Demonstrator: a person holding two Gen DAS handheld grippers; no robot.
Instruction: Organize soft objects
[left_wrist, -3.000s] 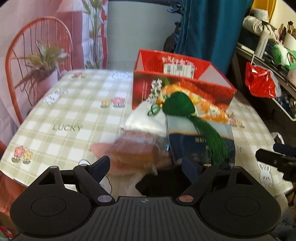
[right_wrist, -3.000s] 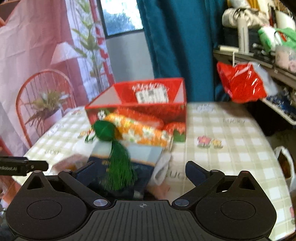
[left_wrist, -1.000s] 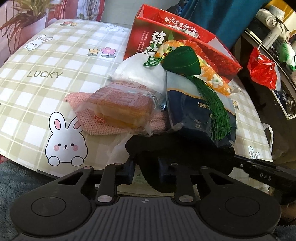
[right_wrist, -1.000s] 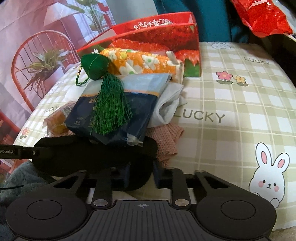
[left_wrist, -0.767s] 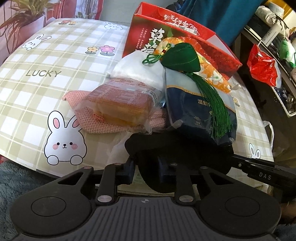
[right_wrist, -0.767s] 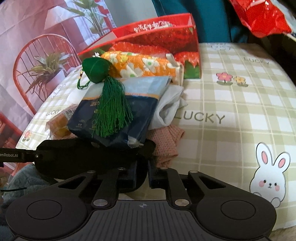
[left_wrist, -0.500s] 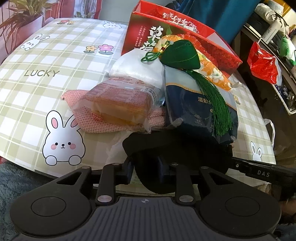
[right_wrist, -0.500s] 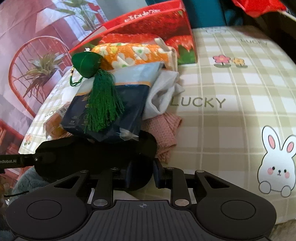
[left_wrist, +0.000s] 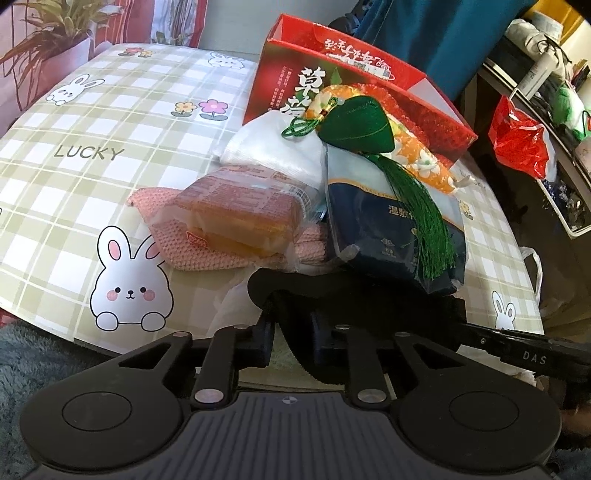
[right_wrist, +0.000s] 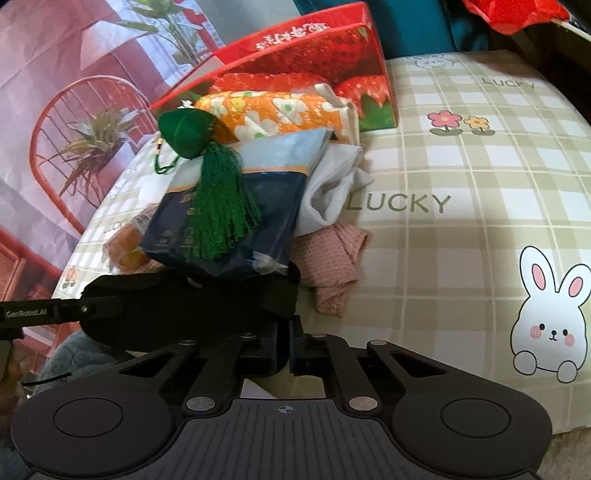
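While both tools pinch it, black cloth (left_wrist: 354, 295) (apparently fabric) hides their tips.

Both grippers angle down side by side. The left gripper (left_wrist: 291, 334) has its jaws drawn in close, just narrowing further, a black cloth (left_wrist: 354, 299) clamped between them. The right gripper (right_wrist: 286, 345) has just snapped its jaws together, pinching the same cloth's other end.

A red chair (right_wrist: 66, 122) and potted plant (right_wrist: 94, 147) stand behind the table (right_wrist: 461, 221).
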